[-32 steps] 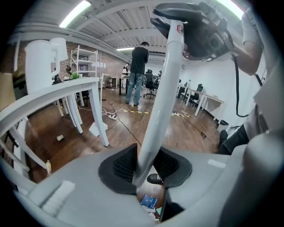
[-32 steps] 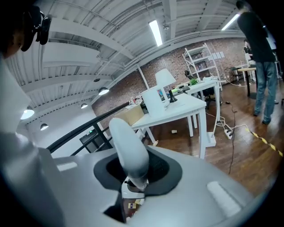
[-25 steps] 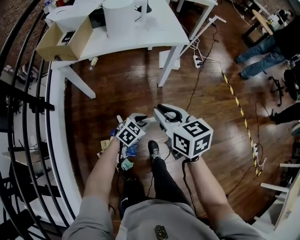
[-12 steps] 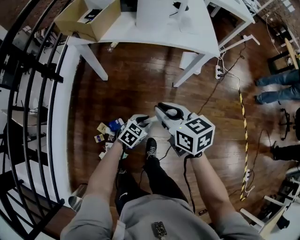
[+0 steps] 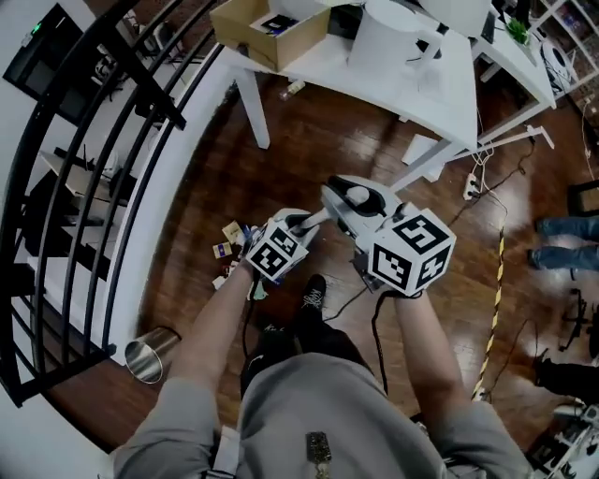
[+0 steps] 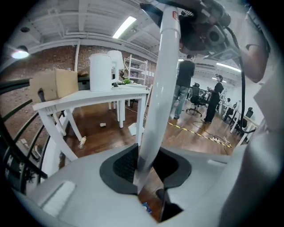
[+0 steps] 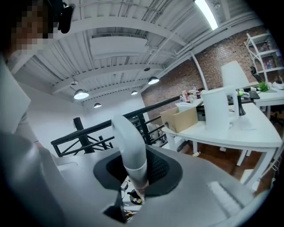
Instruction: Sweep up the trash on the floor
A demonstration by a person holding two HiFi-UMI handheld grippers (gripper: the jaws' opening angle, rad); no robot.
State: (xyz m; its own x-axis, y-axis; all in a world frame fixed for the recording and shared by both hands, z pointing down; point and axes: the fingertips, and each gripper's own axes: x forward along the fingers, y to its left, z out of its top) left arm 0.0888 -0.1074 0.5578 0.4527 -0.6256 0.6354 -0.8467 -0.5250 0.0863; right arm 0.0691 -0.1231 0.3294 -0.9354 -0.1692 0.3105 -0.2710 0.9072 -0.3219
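Note:
The trash [image 5: 234, 249], a small pile of wrappers and cartons, lies on the dark wood floor just left of my left gripper [image 5: 301, 224]. A straight white pole [image 6: 155, 93] runs up between that gripper's black pads [image 6: 126, 166]. The jaws have just been closing and now grip the pole. My right gripper [image 5: 352, 208] is shut on a curved white handle end [image 7: 131, 150]. Bits of the trash [image 7: 131, 199] show below that handle. What hangs at the lower ends of pole and handle is hidden.
A white table [image 5: 393, 70] with a cardboard box [image 5: 267, 23] and white canisters stands ahead. Black railings [image 5: 103, 159] run along the left. A metal bin [image 5: 150, 355] is at lower left. Cables and yellow-black tape [image 5: 494, 281] cross the floor on the right.
Both grippers have risen and swung toward the table with their white handles. The view has turned, so the trash now sits left of the left gripper and the metal bin has appeared.

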